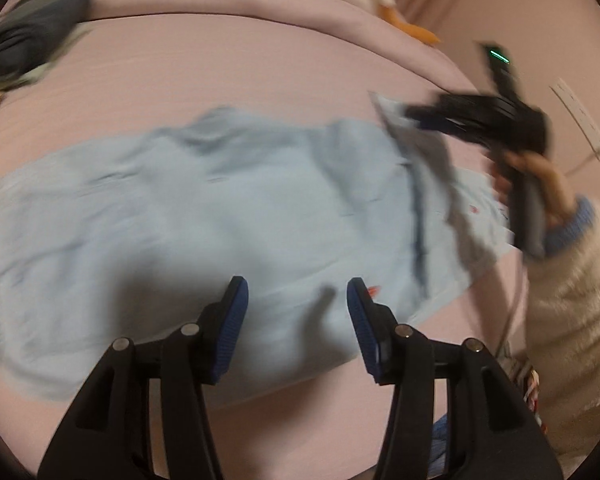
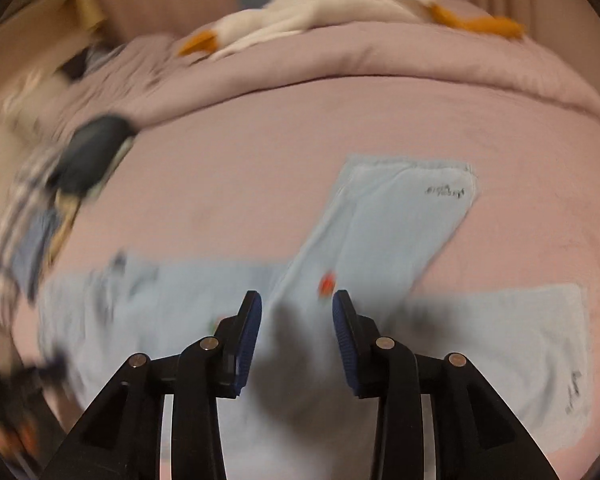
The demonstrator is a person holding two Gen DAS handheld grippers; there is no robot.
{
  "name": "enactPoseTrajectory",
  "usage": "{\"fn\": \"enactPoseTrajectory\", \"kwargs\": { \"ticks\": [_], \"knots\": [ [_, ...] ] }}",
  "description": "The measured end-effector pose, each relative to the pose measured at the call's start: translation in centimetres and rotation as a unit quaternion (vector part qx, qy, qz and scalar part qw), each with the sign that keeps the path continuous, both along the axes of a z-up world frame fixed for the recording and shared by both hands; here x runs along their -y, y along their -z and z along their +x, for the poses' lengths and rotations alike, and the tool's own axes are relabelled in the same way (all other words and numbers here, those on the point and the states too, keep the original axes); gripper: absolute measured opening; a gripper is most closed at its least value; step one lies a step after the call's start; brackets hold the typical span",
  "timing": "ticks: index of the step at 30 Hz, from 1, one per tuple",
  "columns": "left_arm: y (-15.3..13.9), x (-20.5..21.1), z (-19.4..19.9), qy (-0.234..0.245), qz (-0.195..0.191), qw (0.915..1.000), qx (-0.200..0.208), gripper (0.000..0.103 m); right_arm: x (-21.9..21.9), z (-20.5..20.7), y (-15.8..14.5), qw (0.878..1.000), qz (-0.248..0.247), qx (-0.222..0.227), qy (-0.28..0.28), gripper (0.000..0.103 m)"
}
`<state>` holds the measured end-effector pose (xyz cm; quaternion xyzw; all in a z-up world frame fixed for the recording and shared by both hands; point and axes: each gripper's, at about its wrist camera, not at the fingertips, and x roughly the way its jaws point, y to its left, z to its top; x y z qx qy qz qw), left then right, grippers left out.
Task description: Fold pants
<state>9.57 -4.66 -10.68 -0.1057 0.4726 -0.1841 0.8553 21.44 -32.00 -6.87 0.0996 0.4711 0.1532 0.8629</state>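
Light blue pants [image 1: 220,200] lie spread across a pink bed sheet [image 1: 260,72]. In the right wrist view one pants leg [image 2: 400,220] lies diagonally over the rest, with small red prints on the cloth. My left gripper [image 1: 298,292] hovers open over the near edge of the pants, with nothing between its pads. My right gripper [image 2: 297,304] is open above the pants, its pads bare. In the left wrist view the right gripper [image 1: 412,116] shows blurred at the right end, close to a raised hem. A hand [image 1: 540,172] in a fleecy sleeve [image 1: 572,280] holds it.
A white plush goose [image 2: 340,12] with orange beak and feet lies on the folded duvet [image 2: 380,60] at the back. A dark grey garment [image 2: 92,152] and a pile of other clothes [image 2: 20,220] sit at the left. Bare sheet surrounds the pants.
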Motion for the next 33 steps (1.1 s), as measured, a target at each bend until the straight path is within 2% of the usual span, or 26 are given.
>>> {"fn": "enactPoseTrajectory", "kwargs": {
  "ticks": [3,6,9,11,12,15,17,18,20,23,25,27,29,33],
  "knots": [
    [0.1,2.8,1.2,0.03,-0.005,0.9995,0.005,0.051,-1.3,4.1,1.1,1.0,-0.012,-0.025,0.012,0.037],
    [0.6,4.5,1.9,0.048,-0.008,0.9988,-0.005,0.051,-3.0,6.5,1.8,0.997,-0.057,-0.048,0.023,0.037],
    [1.5,6.1,1.9,0.063,0.006,0.9979,-0.016,0.051,-3.8,7.8,3.3,0.994,-0.075,-0.075,0.027,0.037],
    [1.9,6.2,1.4,0.069,0.016,0.9973,-0.019,0.051,-3.9,7.9,3.9,0.993,-0.087,-0.076,0.025,0.027],
    [2.1,6.4,1.3,0.07,0.02,0.9971,-0.02,0.051,-3.6,7.8,4.0,0.993,-0.095,-0.071,0.027,0.013],
    [2.2,6.8,1.2,0.073,0.022,0.9969,-0.019,0.051,-1.8,6.5,3.4,0.996,-0.053,-0.059,0.039,0.004],
    [2.2,6.8,1.0,0.074,0.021,0.9969,-0.018,0.051,0.1,4.9,2.3,0.998,-0.028,-0.035,0.051,0.004],
    [2.2,7.0,0.9,0.076,0.022,0.9967,-0.017,0.051,1.7,3.3,1.1,0.998,0.006,-0.014,0.058,0.004],
    [2.3,7.2,0.8,0.078,0.024,0.9965,-0.016,0.051,4.1,0.8,-0.4,0.997,0.038,0.015,0.072,0.004],
    [2.3,7.2,0.1,0.082,0.027,0.9962,-0.016,0.051,8.5,-4.8,-2.4,0.987,0.096,0.07,0.109,0.004],
    [1.9,6.8,-0.2,0.085,0.03,0.9958,-0.016,0.051,11.5,-8.5,-2.8,0.977,0.125,0.098,0.141,0.004],
    [1.6,7.1,-0.3,0.096,0.04,0.9945,-0.015,0.051,14.0,-10.9,-2.2,0.968,0.143,0.107,0.178,0.004],
    [1.1,7.4,-0.6,0.107,0.048,0.993,-0.014,0.051,15.3,-11.5,-0.7,0.958,0.163,0.101,0.215,0.004],
    [0.7,9.6,-1.3,0.139,0.096,0.9857,0.007,0.054,18.5,-13.3,6.4,0.938,0.209,0.021,0.277,0.004]
  ]
}}
